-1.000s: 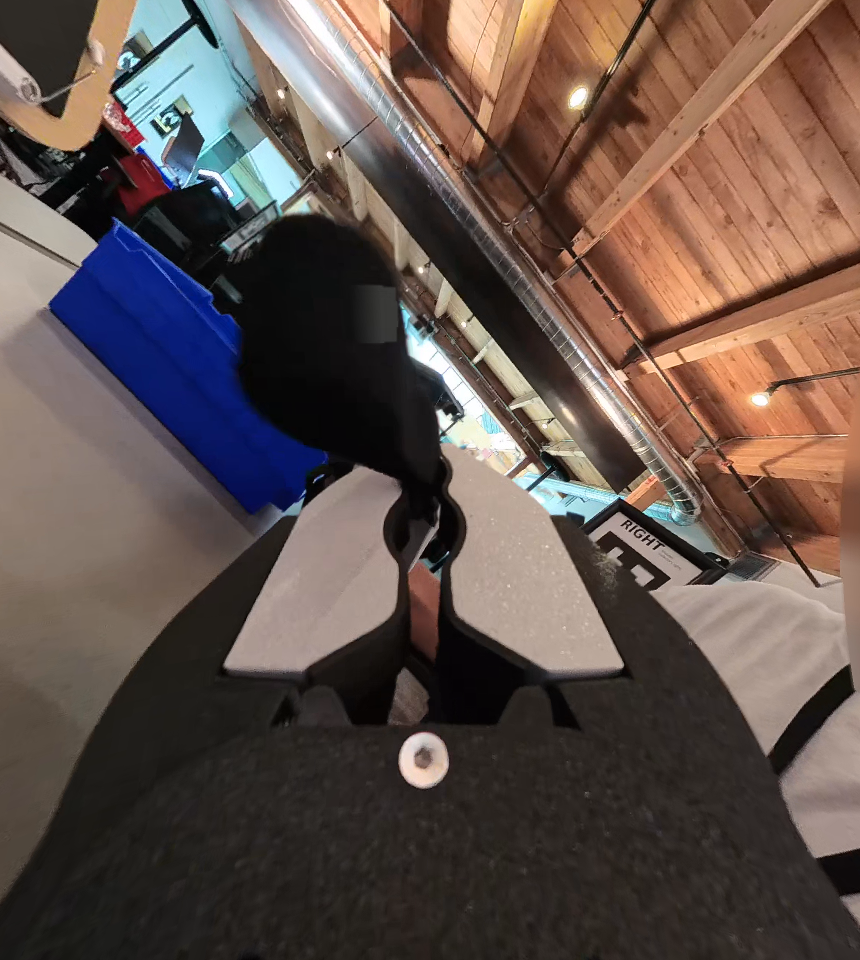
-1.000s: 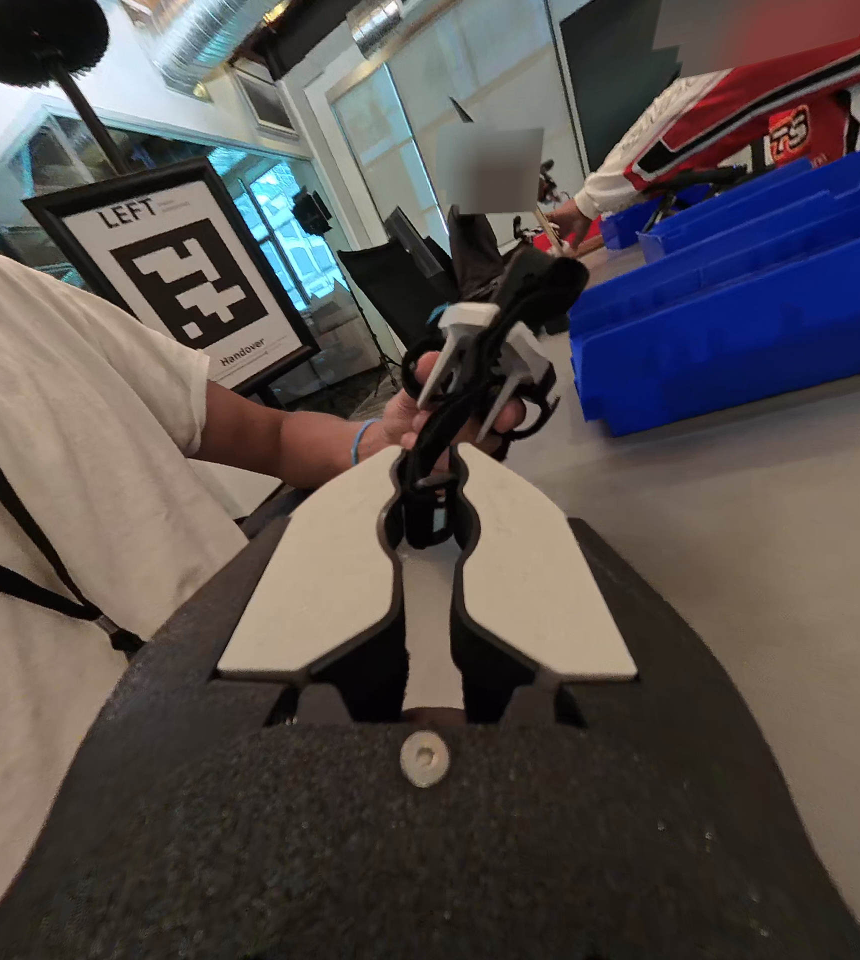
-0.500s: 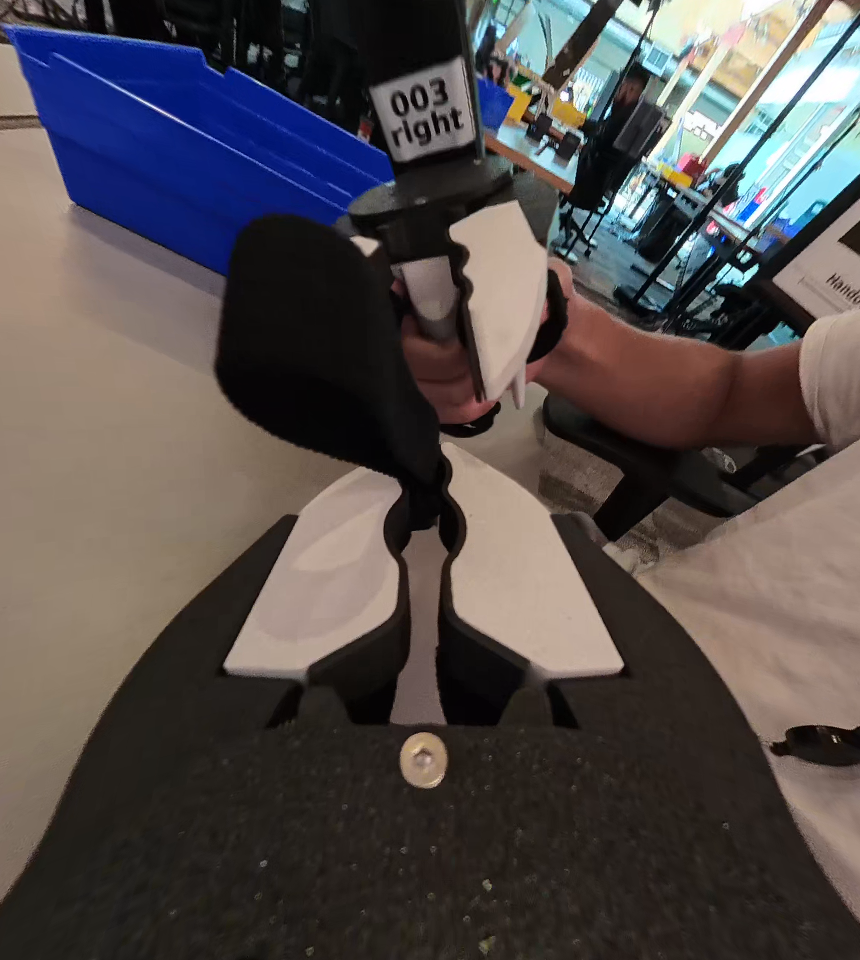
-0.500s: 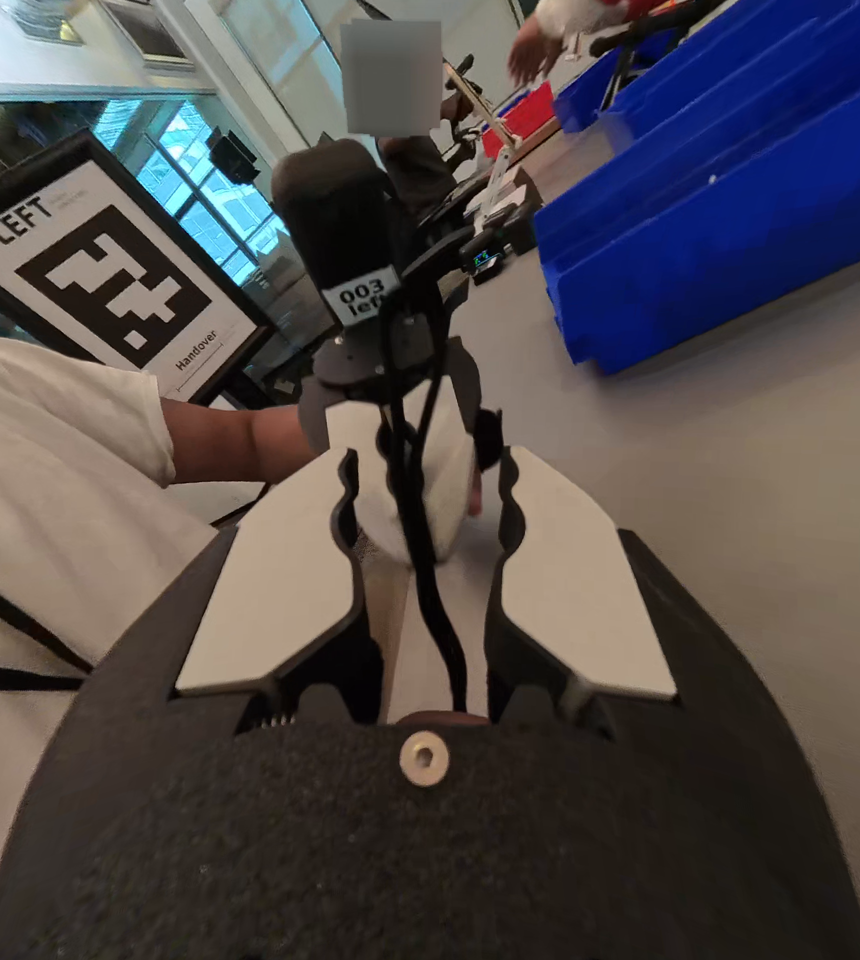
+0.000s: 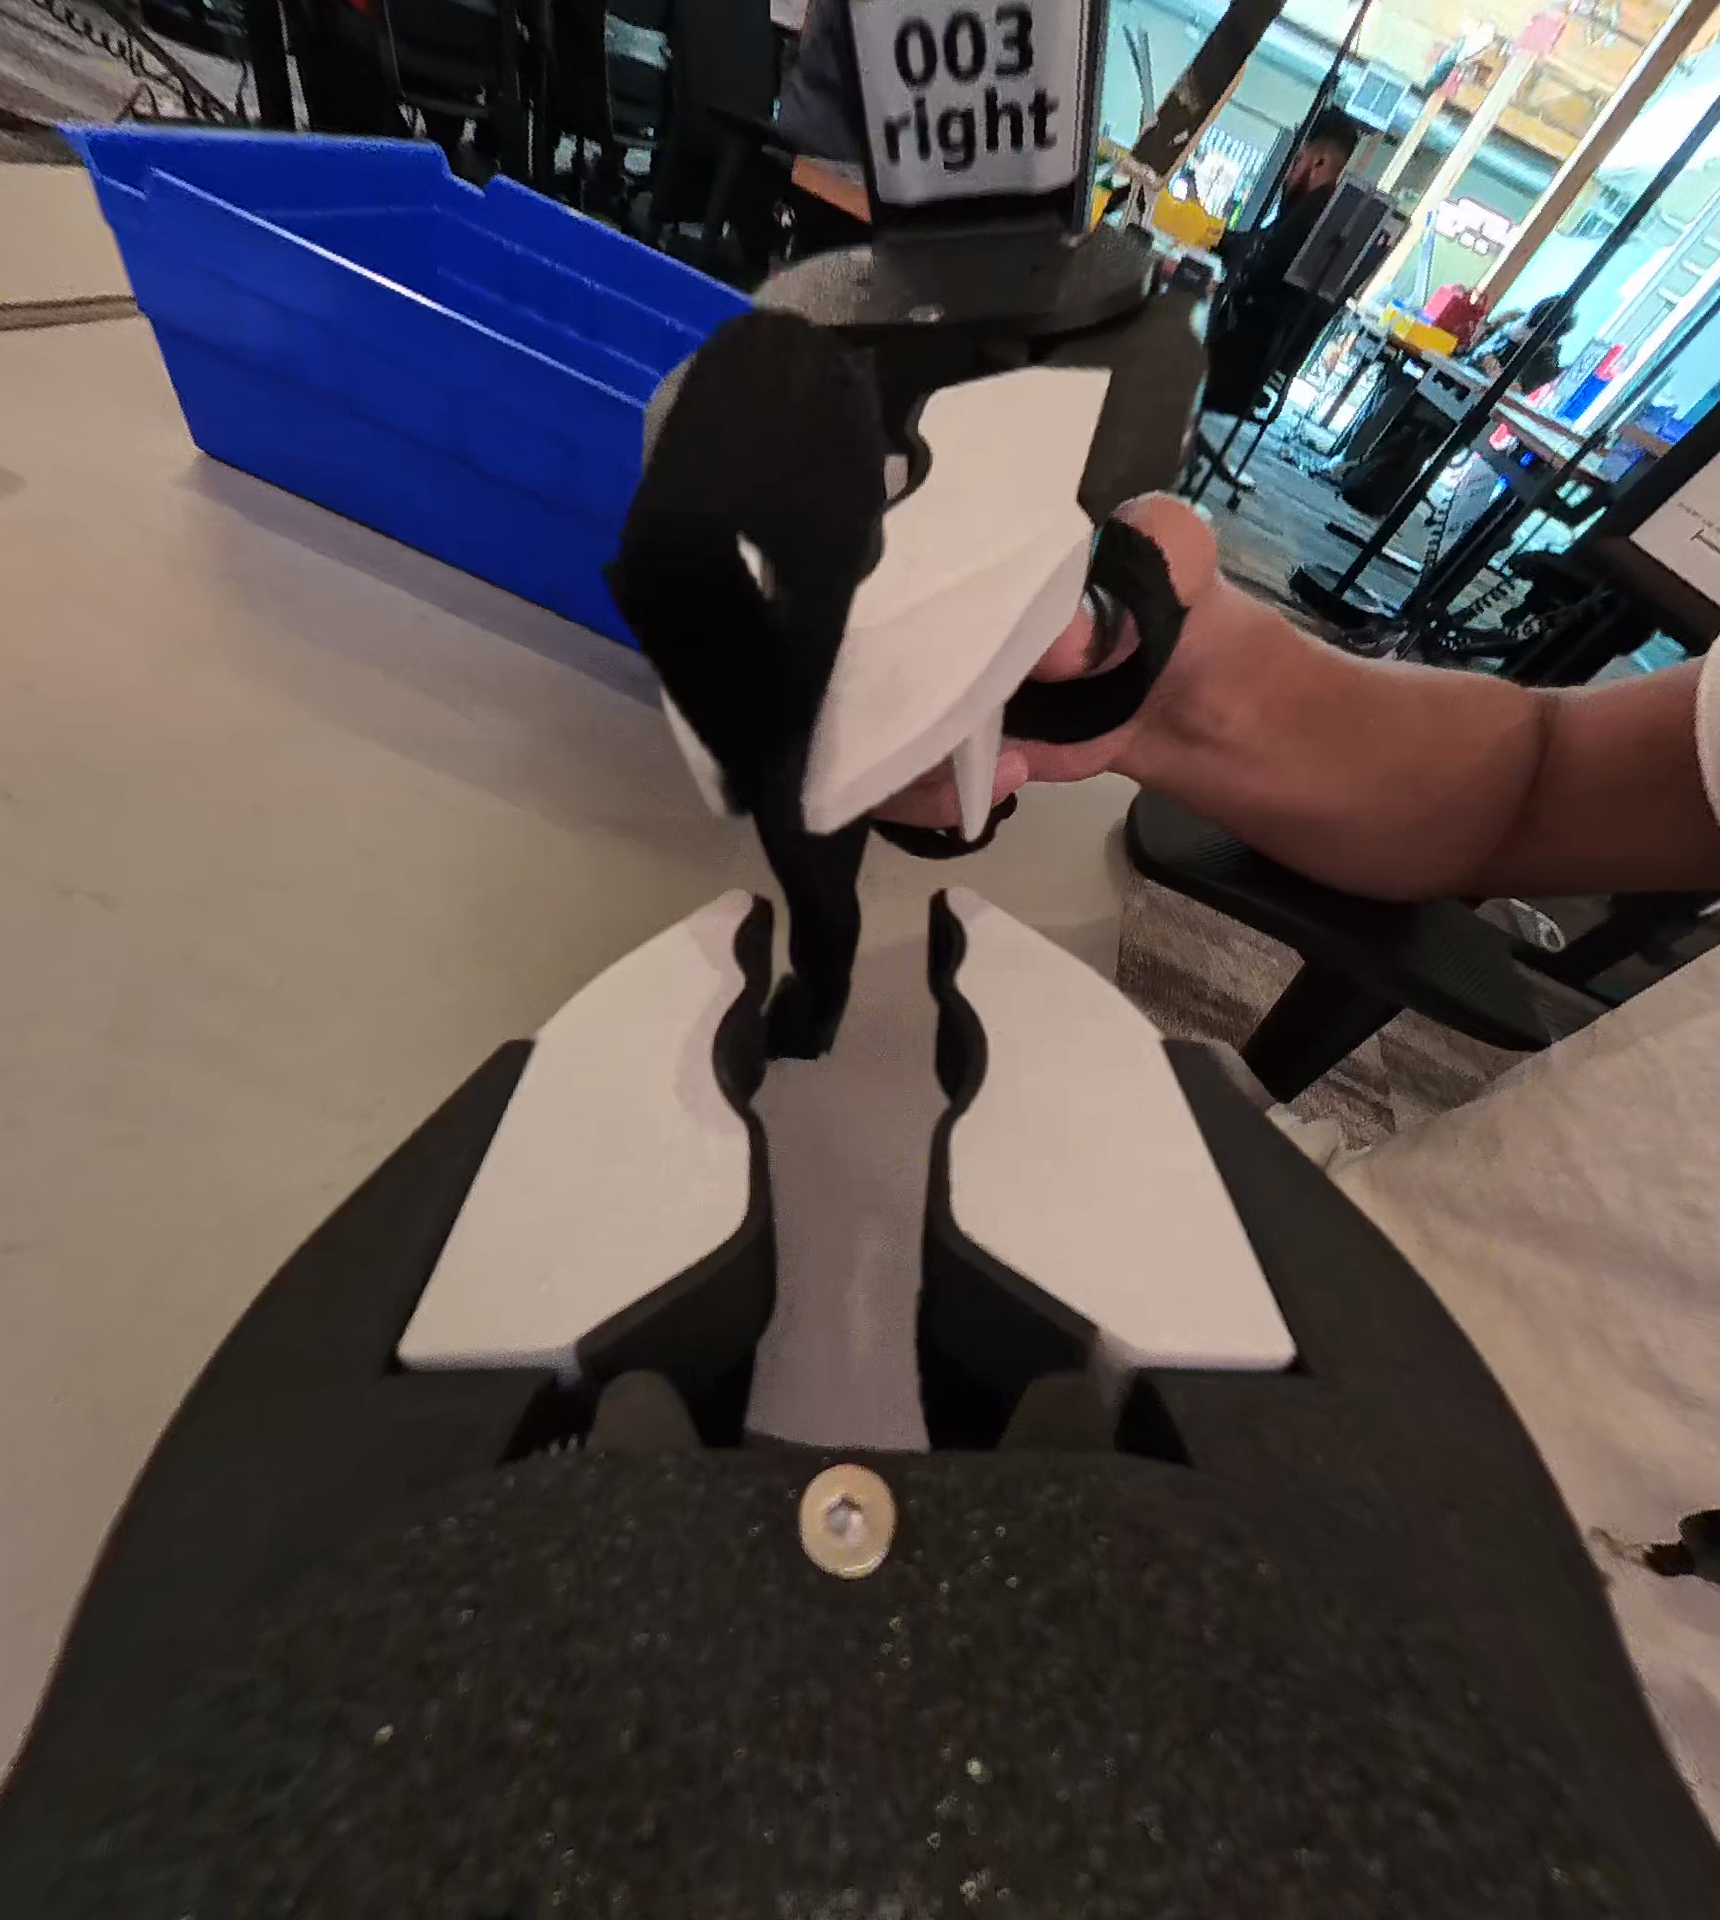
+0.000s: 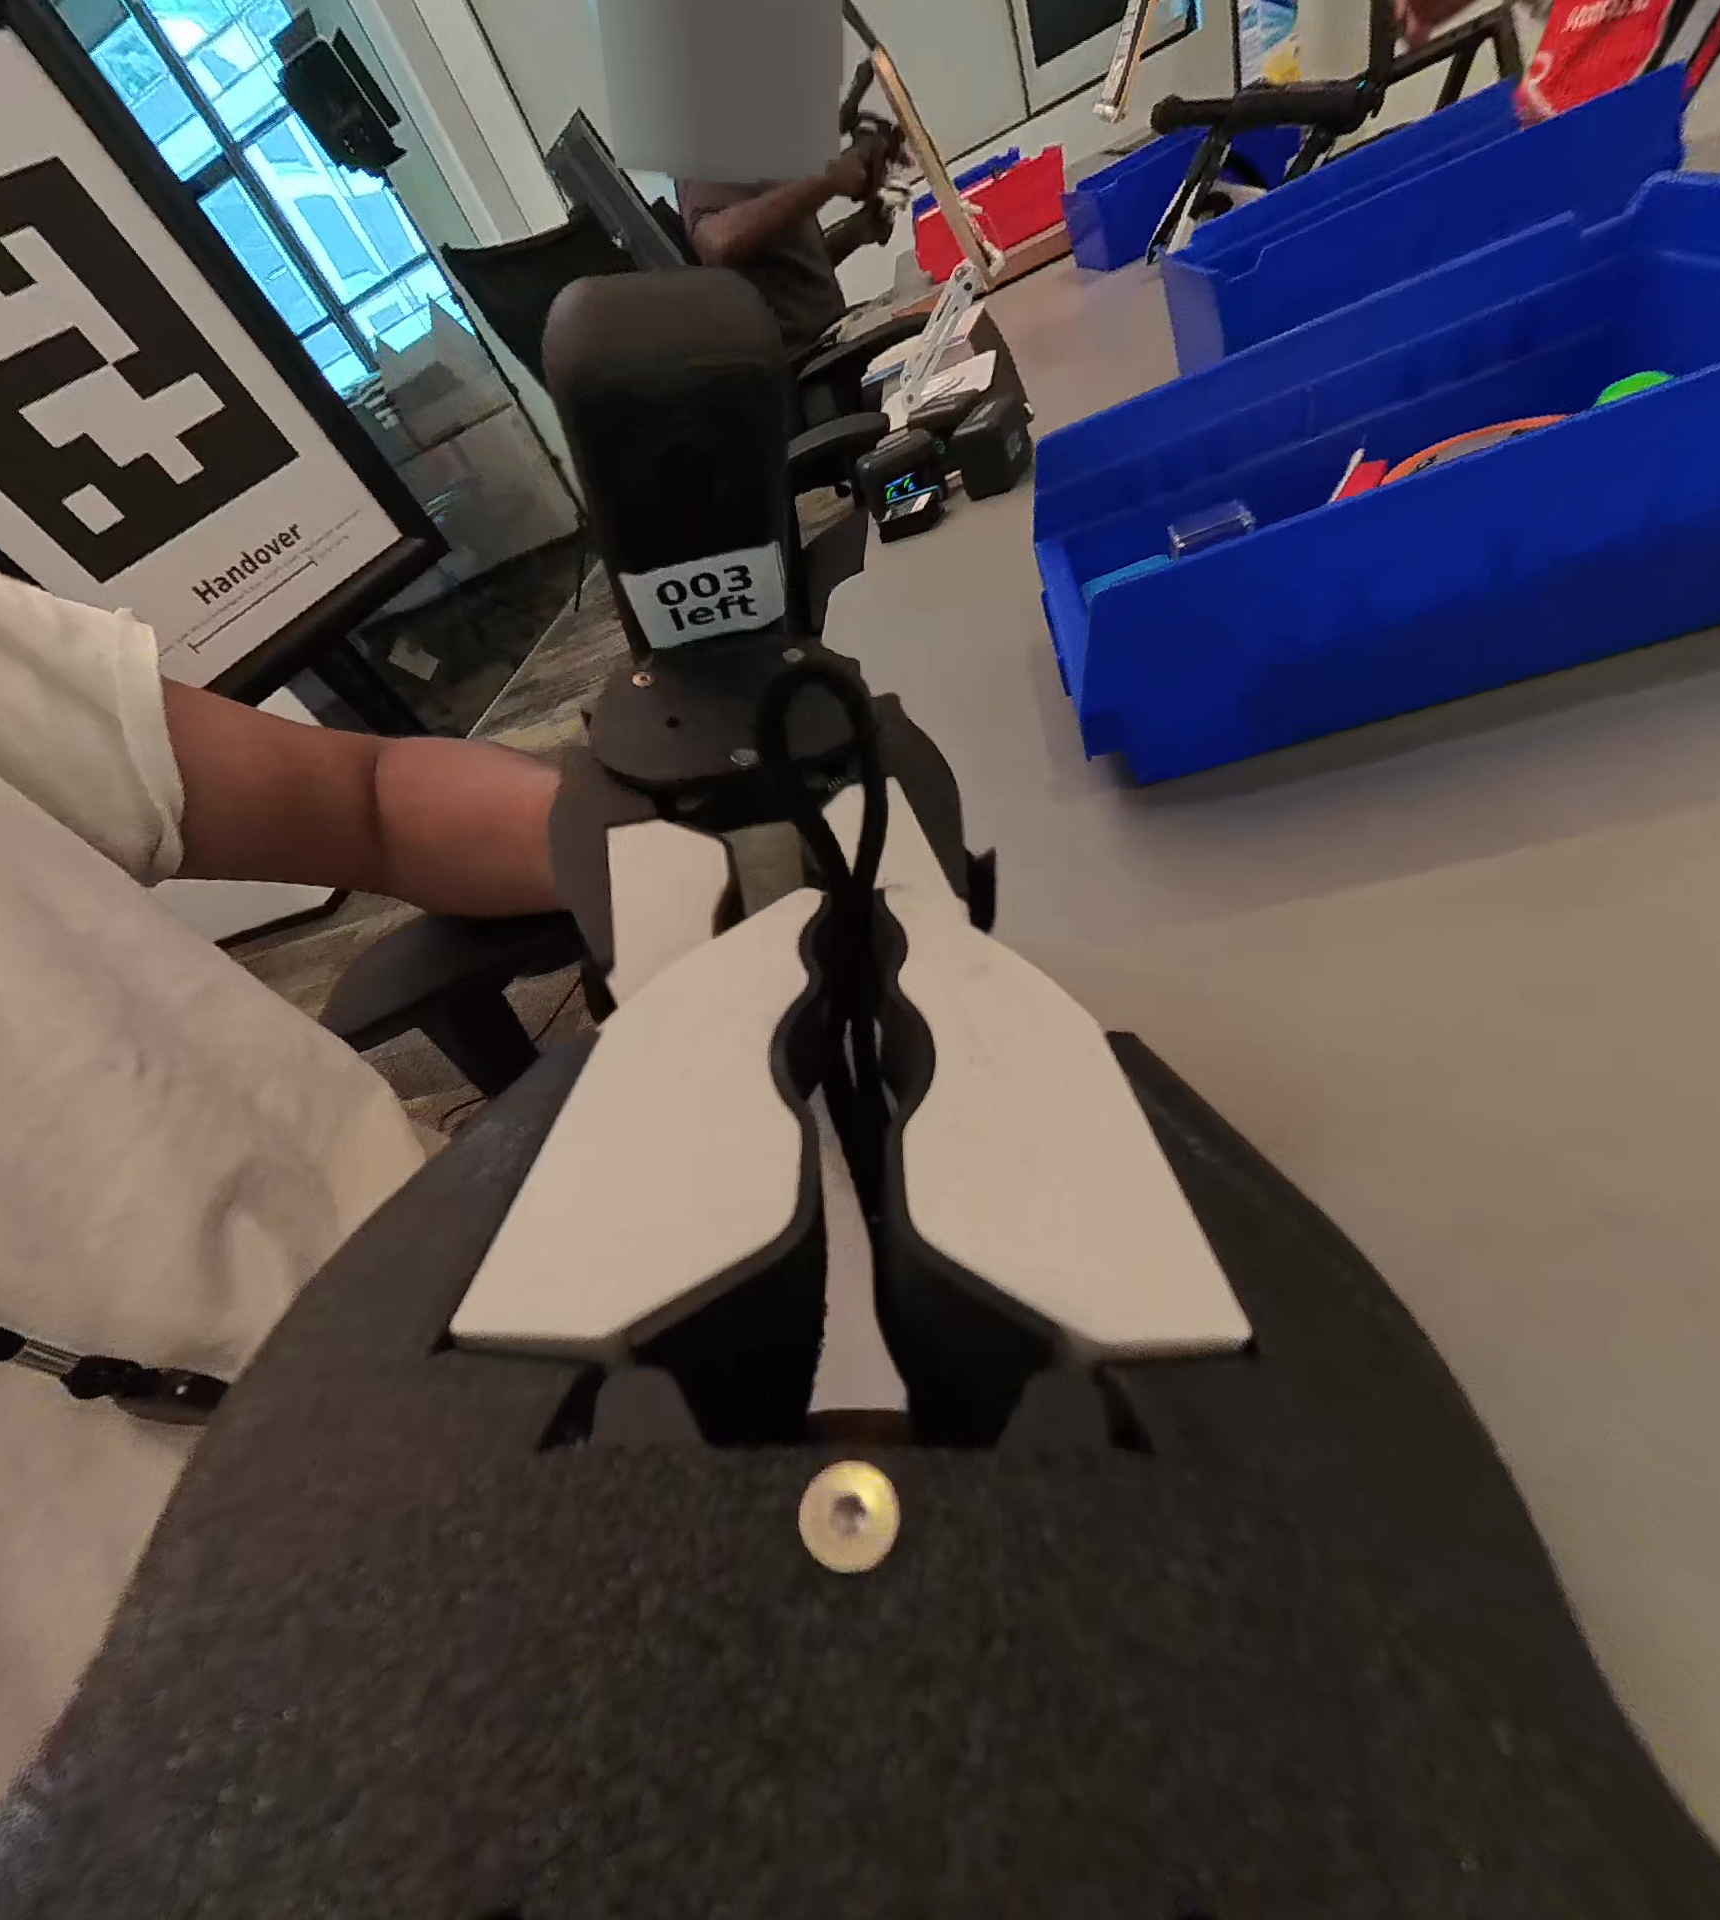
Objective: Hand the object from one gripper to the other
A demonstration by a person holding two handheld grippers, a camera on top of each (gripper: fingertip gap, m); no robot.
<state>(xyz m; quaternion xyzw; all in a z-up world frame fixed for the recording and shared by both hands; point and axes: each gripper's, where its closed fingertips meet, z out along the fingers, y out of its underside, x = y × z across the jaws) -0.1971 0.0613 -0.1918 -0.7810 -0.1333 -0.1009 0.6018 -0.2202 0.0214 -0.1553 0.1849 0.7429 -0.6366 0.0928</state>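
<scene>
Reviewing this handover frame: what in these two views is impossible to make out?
- Black object: left wrist view, motion-blurred, partly behind the right gripper; its kind is unclear.
- Same object: right wrist view, only thin strands show; the shut fingers hide the rest.
- Left gripper: open, and contact with the hanging end cannot be judged.
- Blue bin: contents too small.

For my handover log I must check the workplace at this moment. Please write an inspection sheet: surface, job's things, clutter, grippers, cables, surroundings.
Surface: table, grey and plain.
Job's things: black object with cords, held above the table.
Clutter: blue bins holding small items; black devices behind.
Grippers: right gripper, jaws shut on the black object; left gripper, jaws open around its lower end.
Cables: nothing seen besides the object's own cords.
Surroundings: framed sign, person behind, windows.
</scene>
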